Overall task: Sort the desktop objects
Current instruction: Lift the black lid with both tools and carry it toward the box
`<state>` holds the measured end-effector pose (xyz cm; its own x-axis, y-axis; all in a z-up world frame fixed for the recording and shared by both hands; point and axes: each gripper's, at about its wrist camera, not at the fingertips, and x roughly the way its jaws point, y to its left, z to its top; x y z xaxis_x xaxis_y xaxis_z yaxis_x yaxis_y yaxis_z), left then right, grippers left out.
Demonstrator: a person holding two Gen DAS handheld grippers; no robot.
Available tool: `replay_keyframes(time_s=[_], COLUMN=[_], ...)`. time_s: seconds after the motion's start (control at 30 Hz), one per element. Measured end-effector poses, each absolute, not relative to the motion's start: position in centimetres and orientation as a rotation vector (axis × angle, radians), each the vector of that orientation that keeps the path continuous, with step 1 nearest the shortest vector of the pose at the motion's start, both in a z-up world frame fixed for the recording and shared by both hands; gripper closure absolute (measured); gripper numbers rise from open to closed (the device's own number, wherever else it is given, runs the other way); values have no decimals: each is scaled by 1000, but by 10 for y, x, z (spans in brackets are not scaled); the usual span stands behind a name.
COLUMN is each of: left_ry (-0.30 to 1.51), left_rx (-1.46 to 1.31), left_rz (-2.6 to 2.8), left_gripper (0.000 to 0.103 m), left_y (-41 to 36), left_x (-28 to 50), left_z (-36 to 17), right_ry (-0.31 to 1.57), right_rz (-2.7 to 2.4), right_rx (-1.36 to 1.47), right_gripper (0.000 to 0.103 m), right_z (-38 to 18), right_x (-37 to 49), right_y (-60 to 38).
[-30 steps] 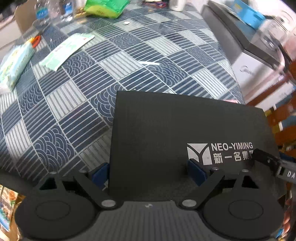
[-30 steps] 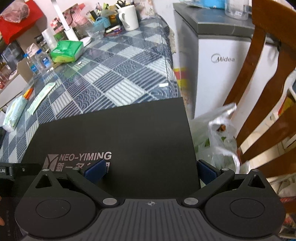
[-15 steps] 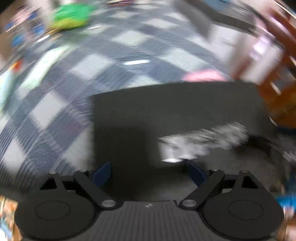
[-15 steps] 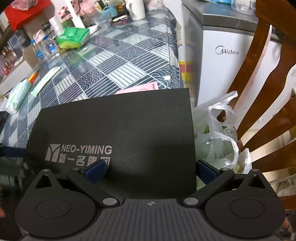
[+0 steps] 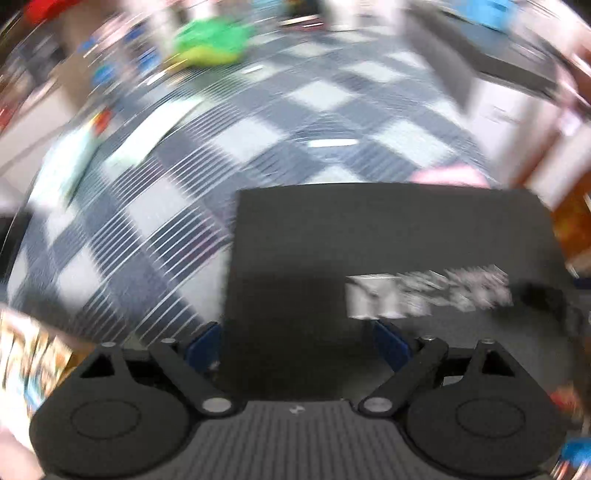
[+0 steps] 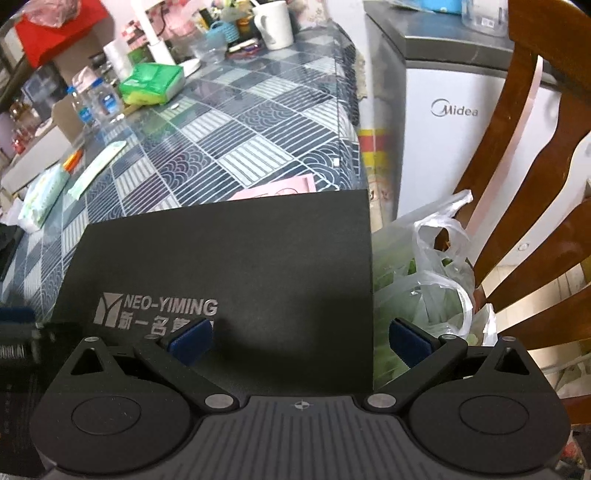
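Note:
A flat black box [image 6: 229,258] printed NEO-YIMING lies at the near right corner of the patterned table [image 6: 236,125]. It also shows, blurred, in the left wrist view [image 5: 388,251]. My right gripper [image 6: 301,341] is open, its jaws either side of the box's right end. My left gripper [image 5: 295,345] is open, its jaws either side of the box's left end. A pink paper [image 6: 280,186] sticks out from behind the box.
Green tissue pack [image 6: 153,83], water bottles [image 6: 98,101], a white mug [image 6: 273,24] and wipe packs [image 6: 44,194] sit further back on the table. A white Midea fridge [image 6: 454,122], a wooden chair [image 6: 535,177] and a plastic bag of greens [image 6: 421,280] are to the right.
The box has come up and back toward me, uncovering the pink paper behind it. The left wrist view has turned and is now motion-blurred.

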<state>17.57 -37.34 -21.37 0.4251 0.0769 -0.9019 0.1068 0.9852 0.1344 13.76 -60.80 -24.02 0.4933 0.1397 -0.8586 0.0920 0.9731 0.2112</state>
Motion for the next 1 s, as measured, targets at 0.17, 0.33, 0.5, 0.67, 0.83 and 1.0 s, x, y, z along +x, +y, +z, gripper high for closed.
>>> replay_keyframes(time_s=[0.17, 0.33, 0.5, 0.67, 0.83, 1.0], left_ry=[1133, 1173, 1149, 1124, 1098, 1113], left_rx=[197, 95, 90, 128, 156, 130], left_rz=[12, -36, -41, -68, -91, -100], left_gripper=[0, 0, 0, 0, 0, 0], left_y=[-386, -383, -374, -376, -369, -366], left_x=[183, 190, 179, 180, 190, 197], left_z=[-218, -232, -230, -232, -230, -231], right_ry=[1067, 1071, 1071, 1069, 1068, 1071], right_rz=[32, 39, 47, 54, 63, 65], right_rx=[258, 257, 257, 261, 270, 273], right_gripper=[0, 0, 0, 0, 0, 0], right_z=[-248, -249, -249, -248, -248, -250], right_x=[140, 143, 144, 144, 143, 143], right_y=[-607, -603, -603, -605, -607, -608])
